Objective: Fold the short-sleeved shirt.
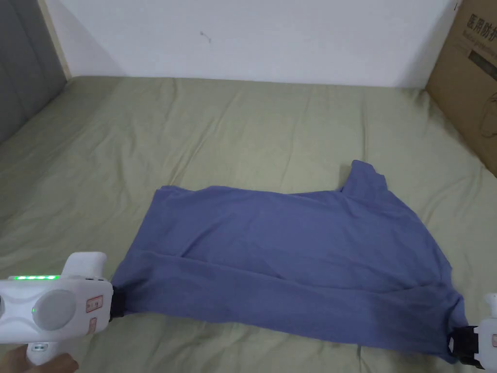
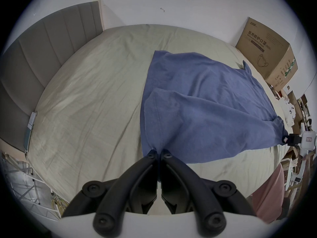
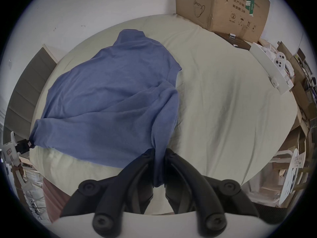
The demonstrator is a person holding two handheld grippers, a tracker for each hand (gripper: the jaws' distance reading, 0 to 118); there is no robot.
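- Left gripper [image 2: 158, 153] had its jaws pressed together on the near left corner of the blue shirt [image 2: 197, 107]; a strip of cloth ran down between them, and in the head view it [image 1: 116, 303] sat at the shirt's lower left corner.
- Right gripper [image 3: 158, 153] likewise pinched a bunch of the shirt [image 3: 111, 94] between its closed jaws; the head view showed it [image 1: 458, 346] at the lower right corner, by the frame's edge.
- Between the two grippers the near edge of the shirt [image 1: 291, 262] was pulled fairly taut and lifted slightly, with a long fold line running across the cloth just behind it.
- Farther back the shirt lay on the green bed sheet [image 1: 242, 126], its far edge roughly straight and one sleeve [image 1: 366, 177] sticking up toward the wall at the right.
- Beyond the far edge, a wide stretch of bare sheet reached to the white wall [image 1: 267, 34]; bare sheet also lay to the left of the shirt.
- Right of the shirt, a cardboard box [image 1: 468, 87] stood at the bed's edge, well apart from the cloth.
- Left of the bed, a grey padded headboard [image 2: 42, 56] bounded the sheet.
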